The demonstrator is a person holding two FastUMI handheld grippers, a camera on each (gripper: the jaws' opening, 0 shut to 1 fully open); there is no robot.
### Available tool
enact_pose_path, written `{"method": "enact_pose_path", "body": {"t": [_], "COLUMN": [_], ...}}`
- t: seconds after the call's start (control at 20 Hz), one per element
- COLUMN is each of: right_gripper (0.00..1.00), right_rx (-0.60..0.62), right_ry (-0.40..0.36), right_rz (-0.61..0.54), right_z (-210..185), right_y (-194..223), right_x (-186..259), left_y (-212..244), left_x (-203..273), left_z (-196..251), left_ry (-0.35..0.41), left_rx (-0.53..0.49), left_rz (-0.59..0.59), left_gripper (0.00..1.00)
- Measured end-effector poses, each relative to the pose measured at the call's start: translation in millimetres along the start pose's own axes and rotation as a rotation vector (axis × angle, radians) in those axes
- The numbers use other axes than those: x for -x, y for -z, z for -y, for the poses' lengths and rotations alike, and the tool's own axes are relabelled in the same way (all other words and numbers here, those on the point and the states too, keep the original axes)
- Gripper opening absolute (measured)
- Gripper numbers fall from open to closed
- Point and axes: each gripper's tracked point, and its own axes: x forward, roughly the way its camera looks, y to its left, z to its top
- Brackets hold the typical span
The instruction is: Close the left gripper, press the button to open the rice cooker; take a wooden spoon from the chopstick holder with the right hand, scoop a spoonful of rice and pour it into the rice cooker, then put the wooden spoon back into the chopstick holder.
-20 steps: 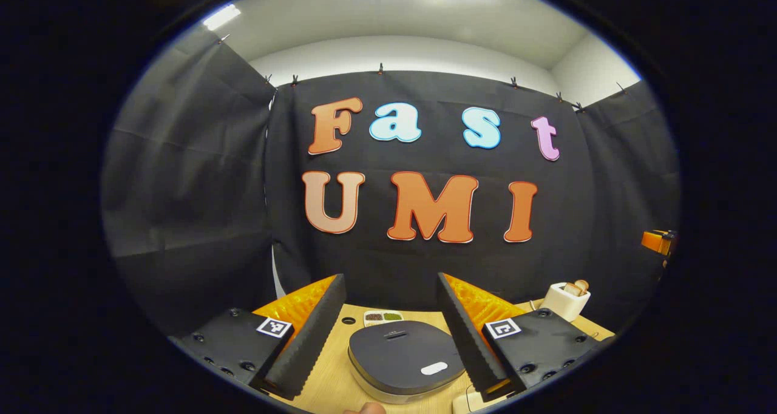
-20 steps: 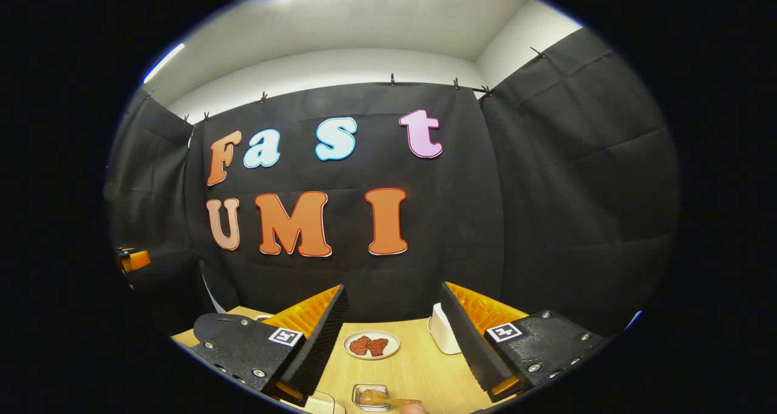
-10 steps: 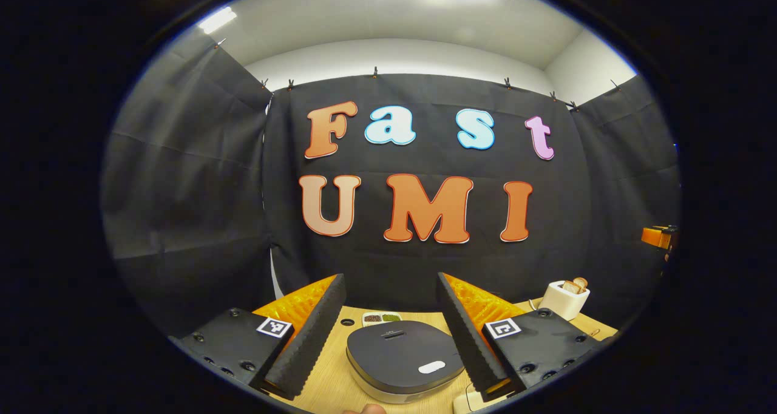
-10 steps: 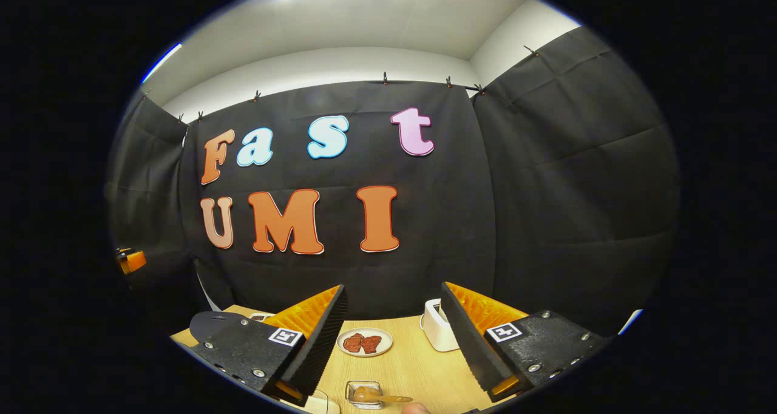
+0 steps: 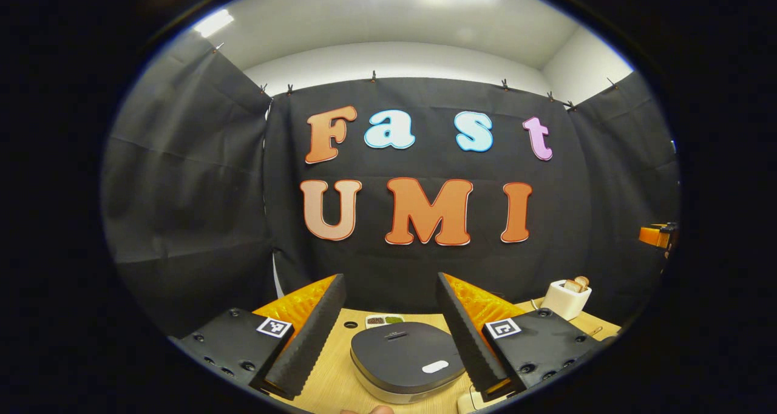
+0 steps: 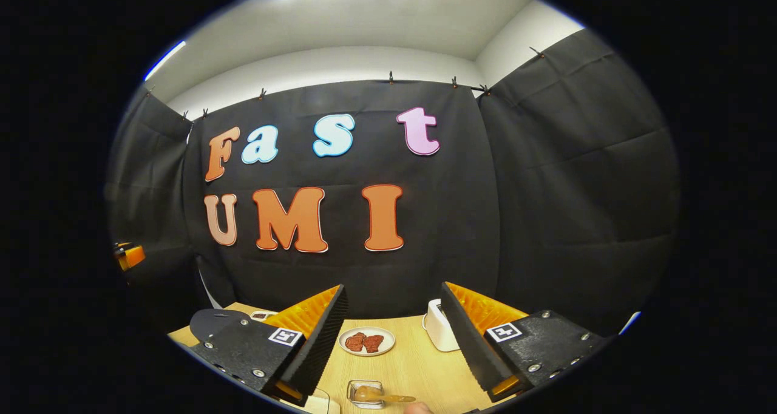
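In the left gripper view, the rice cooker [image 5: 400,356] sits low on the wooden table, its dark lid down, with a white oval button [image 5: 435,366] near the front. My left gripper [image 5: 388,277] is open, one finger on either side of the cooker and above it. My right gripper [image 6: 393,285] is also open and holds nothing. A small clear dish [image 6: 365,393] with a wooden spoon [image 6: 388,397] resting in it lies low between its fingers. The cooker's lid edge [image 6: 209,322] peeks out behind the right gripper's left finger.
A white toaster [image 5: 566,298] with bread stands at the back right, also visible as the toaster [image 6: 438,332] by my right finger. A plate of reddish slices [image 6: 366,342] and a small divided grain dish [image 5: 384,320] lie on the table [image 5: 340,371].
Both views sway only slightly. The fingers of both grippers keep the same wide gap, and nothing on the table has moved.
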Motion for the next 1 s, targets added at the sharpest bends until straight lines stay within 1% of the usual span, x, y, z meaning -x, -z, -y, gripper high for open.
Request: {"method": "enact_pose_path", "body": {"t": [0.2, 0.35, 0.5, 0.65, 0.85, 1.0], "right_gripper": [0.95, 0.95, 0.95, 0.95, 0.94, 0.95], "right_rx": [0.002, -0.019, -0.011, -0.015, -0.021, -0.03], "right_ry": [0.026, 0.039, 0.055, 0.052, 0.044, 0.038], "right_rz": [0.005, 0.011, 0.012, 0.0, -0.025, -0.05], "right_z": [7, 12, 18, 18, 20, 21], "right_y": [-1, -1, 1, 6, 19, 32], "right_x": [-2, -2, -3, -2, -5, -8], "left_y": [3, 15, 36, 63, 107, 137], "left_x": [-5, -5, -12, -18, -23, -24], "left_z": [2, 6, 19, 31, 53, 69], "left_ry": [0.019, 0.037, 0.095, 0.137, 0.201, 0.225], "left_rx": [-0.008, -0.004, 0.04, 0.033, 0.028, -0.001], "left_rz": [-0.003, -0.053, -0.125, -0.199, -0.327, -0.401], "left_gripper": [1.0, 0.58, 0.15, 0.05, 0.05, 0.05]}}
